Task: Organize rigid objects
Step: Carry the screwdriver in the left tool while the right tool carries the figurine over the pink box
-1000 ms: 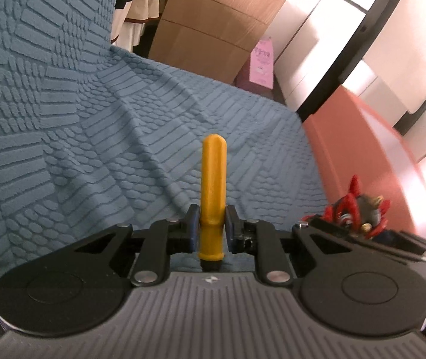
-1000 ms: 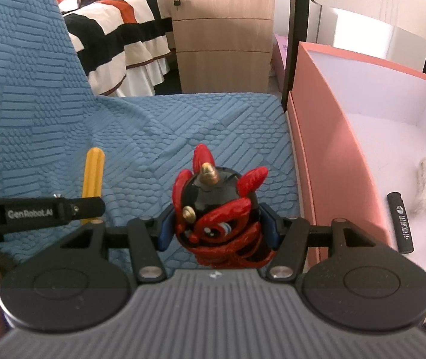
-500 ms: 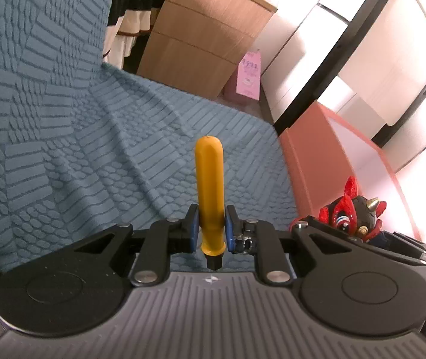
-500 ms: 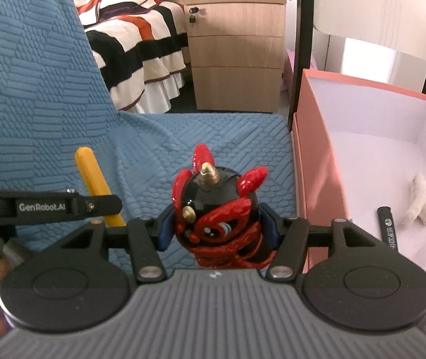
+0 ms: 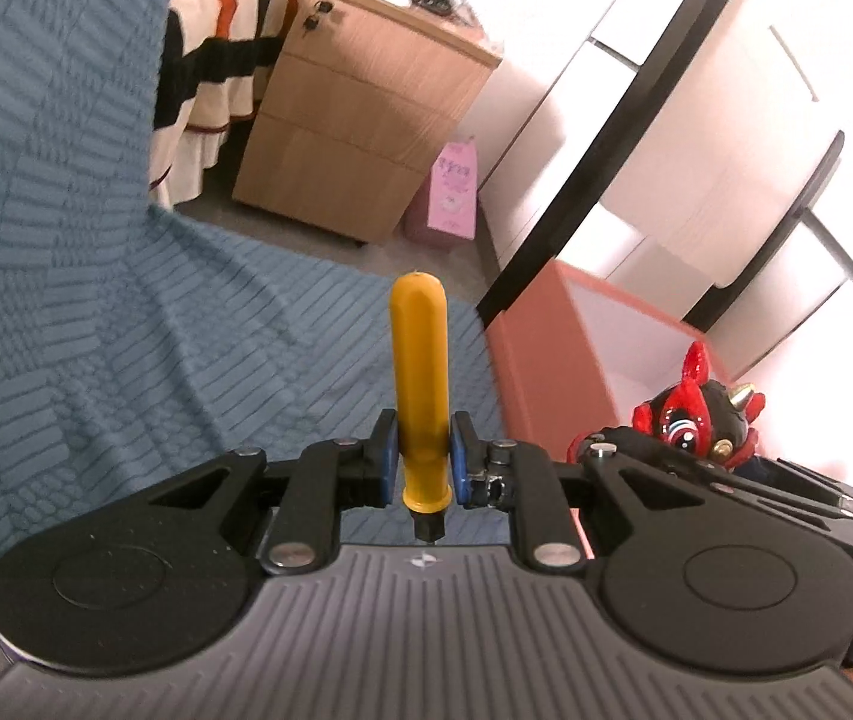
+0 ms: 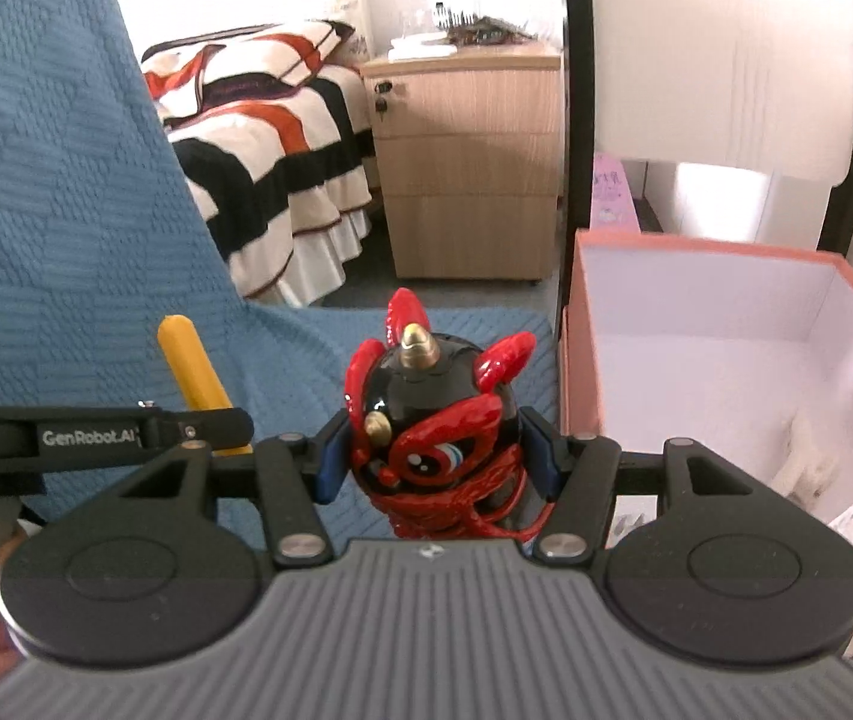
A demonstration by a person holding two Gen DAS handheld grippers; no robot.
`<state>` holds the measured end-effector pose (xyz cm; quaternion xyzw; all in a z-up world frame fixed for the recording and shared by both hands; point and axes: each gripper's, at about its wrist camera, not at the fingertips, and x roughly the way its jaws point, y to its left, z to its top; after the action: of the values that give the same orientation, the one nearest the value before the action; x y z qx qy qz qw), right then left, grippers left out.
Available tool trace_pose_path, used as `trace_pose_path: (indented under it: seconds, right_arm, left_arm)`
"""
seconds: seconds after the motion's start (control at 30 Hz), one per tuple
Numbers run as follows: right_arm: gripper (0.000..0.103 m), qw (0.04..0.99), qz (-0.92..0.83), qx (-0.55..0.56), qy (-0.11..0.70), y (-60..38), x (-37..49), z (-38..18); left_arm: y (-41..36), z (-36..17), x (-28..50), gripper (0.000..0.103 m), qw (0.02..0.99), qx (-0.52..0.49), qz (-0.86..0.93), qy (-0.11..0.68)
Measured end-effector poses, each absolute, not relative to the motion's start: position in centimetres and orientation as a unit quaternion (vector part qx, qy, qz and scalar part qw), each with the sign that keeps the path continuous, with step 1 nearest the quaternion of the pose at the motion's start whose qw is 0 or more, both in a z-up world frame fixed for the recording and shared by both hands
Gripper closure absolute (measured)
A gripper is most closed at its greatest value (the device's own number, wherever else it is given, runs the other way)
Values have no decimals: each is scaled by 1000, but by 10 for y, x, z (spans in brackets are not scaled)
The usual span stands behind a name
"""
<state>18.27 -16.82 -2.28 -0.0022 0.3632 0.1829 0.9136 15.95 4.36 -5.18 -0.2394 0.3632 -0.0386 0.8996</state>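
Observation:
My left gripper (image 5: 420,459) is shut on a yellow screwdriver handle (image 5: 419,372), held upright above the blue textured cover (image 5: 186,348). The handle also shows in the right wrist view (image 6: 192,369). My right gripper (image 6: 435,456) is shut on a red and black horned figurine (image 6: 435,420), which also shows in the left wrist view (image 5: 696,414). Both are raised, to the left of a pink box (image 6: 726,360) with a white inside.
A white plush piece (image 6: 807,456) lies in the box. A wooden drawer cabinet (image 6: 468,168) and a striped bed (image 6: 258,150) stand behind. A black frame post (image 6: 576,90) rises by the box. A pink bag (image 5: 453,192) leans beside the cabinet.
Both grippers have risen with their objects and tilted up, so more of the room and box interior shows. The grips are unchanged.

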Motion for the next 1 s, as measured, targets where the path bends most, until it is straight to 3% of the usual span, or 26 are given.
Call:
trace_pose_path:
  seconds: [1.0]
  right_arm:
    - [43, 947, 119, 8, 297, -261, 208, 47]
  left_arm:
    - [-73, 53, 232, 82, 917, -199, -144, 313]
